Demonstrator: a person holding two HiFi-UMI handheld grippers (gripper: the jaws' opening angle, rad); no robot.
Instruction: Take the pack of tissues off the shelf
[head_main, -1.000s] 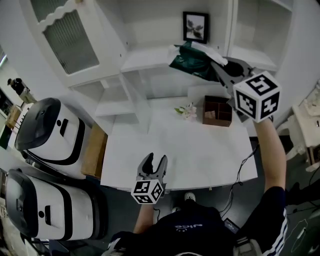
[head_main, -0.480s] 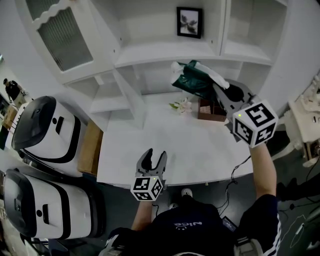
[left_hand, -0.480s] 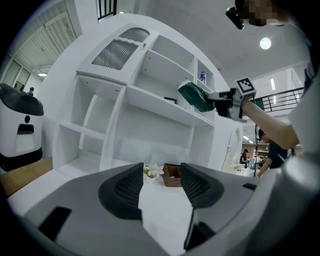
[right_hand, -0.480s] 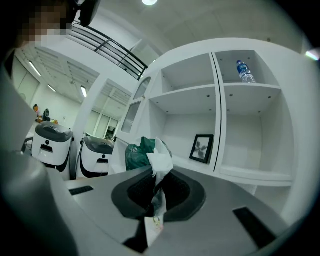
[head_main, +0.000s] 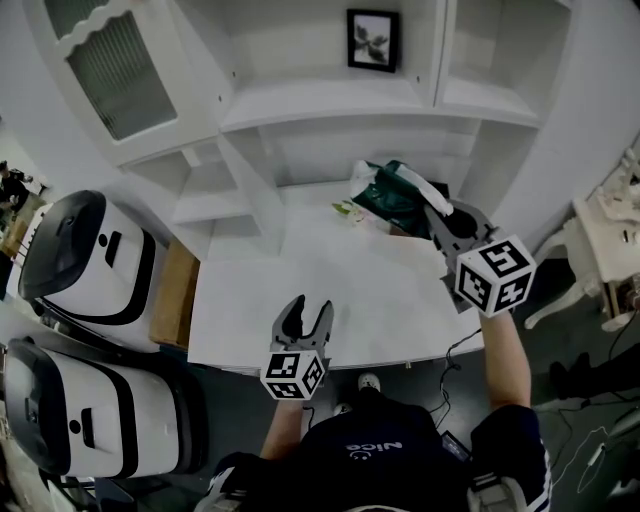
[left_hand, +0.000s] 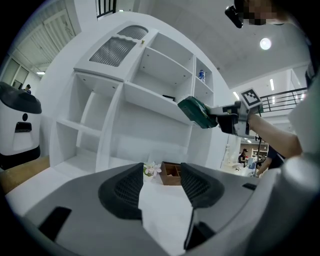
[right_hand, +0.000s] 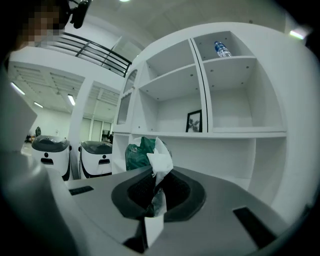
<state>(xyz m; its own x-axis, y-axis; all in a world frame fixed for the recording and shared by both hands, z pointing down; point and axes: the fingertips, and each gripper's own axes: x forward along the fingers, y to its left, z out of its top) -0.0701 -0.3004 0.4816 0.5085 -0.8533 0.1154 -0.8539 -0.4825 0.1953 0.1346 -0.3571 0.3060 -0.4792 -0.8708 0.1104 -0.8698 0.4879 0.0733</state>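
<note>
Tissue pack, dark green, pinched in the right claw at 1 o'clock over the worktop.
Right claw is clamped nearly flat on the pack's loose white end. The pack hangs in the air below the shelf board, resting on nothing. Left claw is at 6 o'clock by the worktop's near edge, jaws wide, nothing between them. A small wooden box and a white flower sit side by side at the worktop's back. A framed picture stands on the shelf at 12 o'clock.
</note>
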